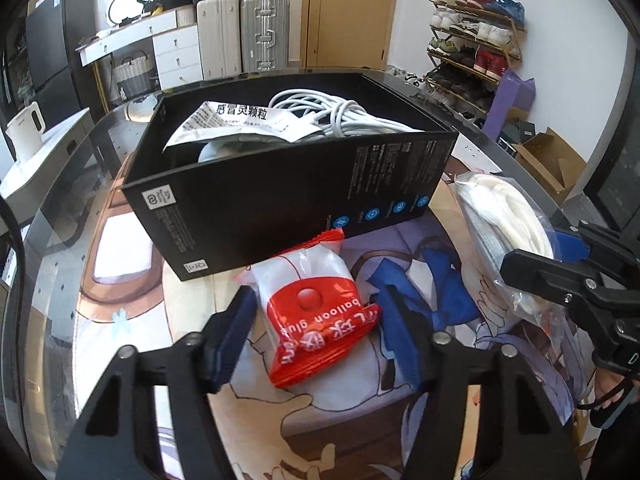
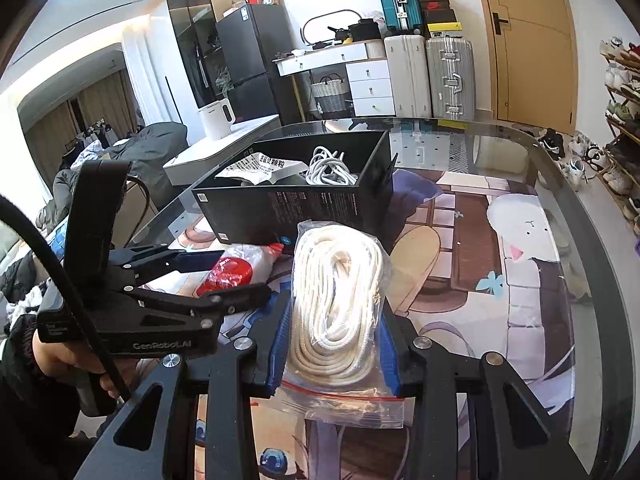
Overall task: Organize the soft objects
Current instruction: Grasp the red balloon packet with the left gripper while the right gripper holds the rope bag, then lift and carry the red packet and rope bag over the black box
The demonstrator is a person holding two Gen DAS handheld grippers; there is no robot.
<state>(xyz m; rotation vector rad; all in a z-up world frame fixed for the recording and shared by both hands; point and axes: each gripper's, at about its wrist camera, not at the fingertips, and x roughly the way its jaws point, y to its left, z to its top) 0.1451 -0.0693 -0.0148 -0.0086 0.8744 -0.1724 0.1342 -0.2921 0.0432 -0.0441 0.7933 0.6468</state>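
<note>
Glass table (image 2: 560, 208); left gripper (image 1: 316, 320) open around "balloon glue" packet (image 1: 312, 312); right gripper (image 2: 336, 320) clamps bagged rope (image 2: 340, 300).

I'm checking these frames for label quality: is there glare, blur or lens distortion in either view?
Left wrist view: sharp, though the glass table mirrors the room; fisheye bends the black box. Right wrist view: strong window glare top left; the bagged rope stays crisp; dark corners.
</note>
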